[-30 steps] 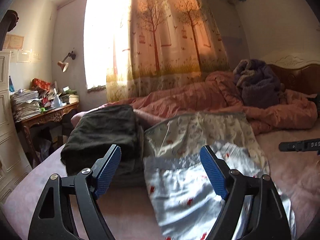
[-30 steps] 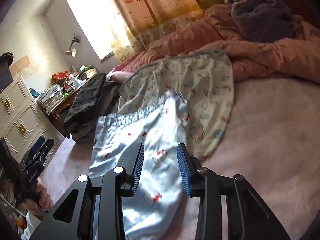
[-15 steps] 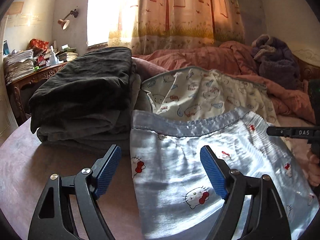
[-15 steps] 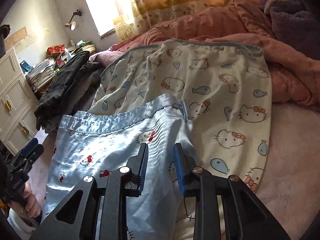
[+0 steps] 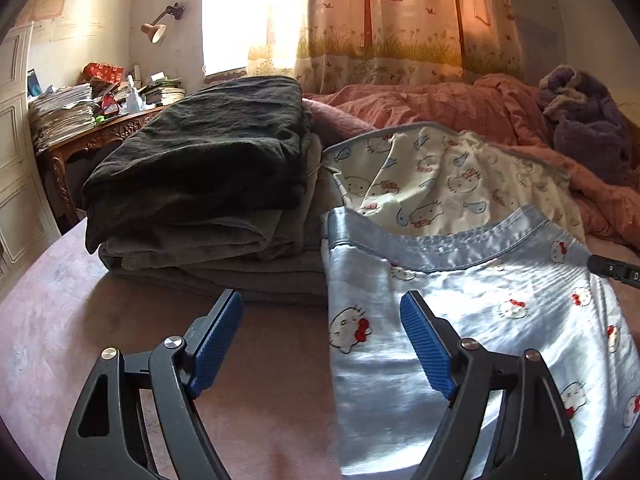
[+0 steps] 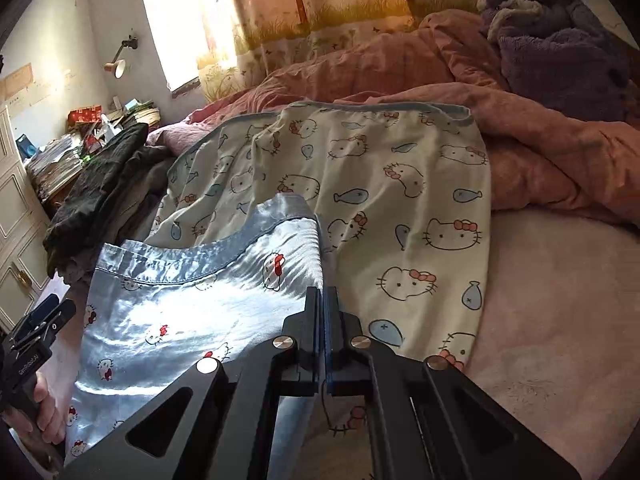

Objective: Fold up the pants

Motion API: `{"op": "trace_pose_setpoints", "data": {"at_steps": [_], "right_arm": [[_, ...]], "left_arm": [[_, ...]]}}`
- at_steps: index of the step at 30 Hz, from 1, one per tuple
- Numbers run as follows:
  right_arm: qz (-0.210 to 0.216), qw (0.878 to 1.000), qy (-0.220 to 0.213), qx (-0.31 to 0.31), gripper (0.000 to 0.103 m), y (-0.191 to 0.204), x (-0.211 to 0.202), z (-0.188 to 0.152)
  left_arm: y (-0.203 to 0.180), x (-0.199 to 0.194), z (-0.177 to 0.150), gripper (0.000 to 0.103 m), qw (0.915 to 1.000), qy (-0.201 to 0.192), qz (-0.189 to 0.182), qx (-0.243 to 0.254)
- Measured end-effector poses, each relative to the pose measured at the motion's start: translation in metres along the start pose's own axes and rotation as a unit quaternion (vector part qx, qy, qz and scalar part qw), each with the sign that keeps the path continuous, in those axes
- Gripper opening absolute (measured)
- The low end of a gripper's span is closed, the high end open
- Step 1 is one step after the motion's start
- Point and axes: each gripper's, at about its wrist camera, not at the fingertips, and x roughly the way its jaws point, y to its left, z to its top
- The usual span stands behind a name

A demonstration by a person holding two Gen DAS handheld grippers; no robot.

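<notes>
Shiny light-blue Hello Kitty pants (image 5: 472,320) lie flat on the pink bed, waistband away from me; they also show in the right wrist view (image 6: 192,312). My left gripper (image 5: 322,340) is open and low over the pants' left edge near the waistband, one finger over the bed, the other over the fabric. My right gripper (image 6: 323,300) is shut on the pants' right edge just below the waistband. Its tip shows at the right in the left wrist view (image 5: 612,270).
A stack of folded dark clothes (image 5: 208,184) sits left of the pants. A cream Hello Kitty garment (image 6: 380,200) lies spread behind them. A rumpled pink duvet (image 6: 520,120) and purple blanket (image 6: 560,52) lie beyond. A cluttered desk (image 5: 88,120) stands at far left.
Both grippers moved down and forward toward the pants' waistband. My right gripper closed from partly open onto the pants' right edge. My left gripper stayed open.
</notes>
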Motion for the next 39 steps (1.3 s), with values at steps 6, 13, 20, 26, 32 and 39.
{"op": "trace_pose_setpoints", "data": {"at_steps": [6, 13, 20, 26, 32, 39], "right_arm": [[0.050, 0.998, 0.032, 0.036, 0.001, -0.014, 0.017, -0.007], [0.069, 0.995, 0.032, 0.061, 0.018, -0.021, 0.009, -0.009], [0.082, 0.993, 0.060, 0.058, 0.018, -0.015, 0.005, -0.020], [0.079, 0.992, 0.078, 0.052, 0.018, -0.014, 0.003, -0.033], [0.076, 0.992, 0.077, 0.067, 0.018, -0.021, 0.006, -0.032], [0.073, 0.997, 0.012, -0.022, 0.018, 0.007, -0.003, 0.019]], "left_arm": [[0.014, 0.030, -0.004, 0.061, 0.9969, 0.076, 0.000, -0.018], [0.005, 0.038, 0.000, 0.000, 0.9958, 0.069, -0.060, -0.001], [-0.008, 0.024, 0.021, 0.000, 0.9977, -0.009, -0.011, 0.066], [-0.003, 0.045, 0.023, 0.001, 0.9972, 0.022, 0.016, 0.070], [-0.004, 0.042, 0.023, 0.039, 0.9967, 0.020, -0.001, 0.079], [-0.011, 0.045, 0.042, 0.048, 0.9956, -0.025, -0.015, 0.089]]}}
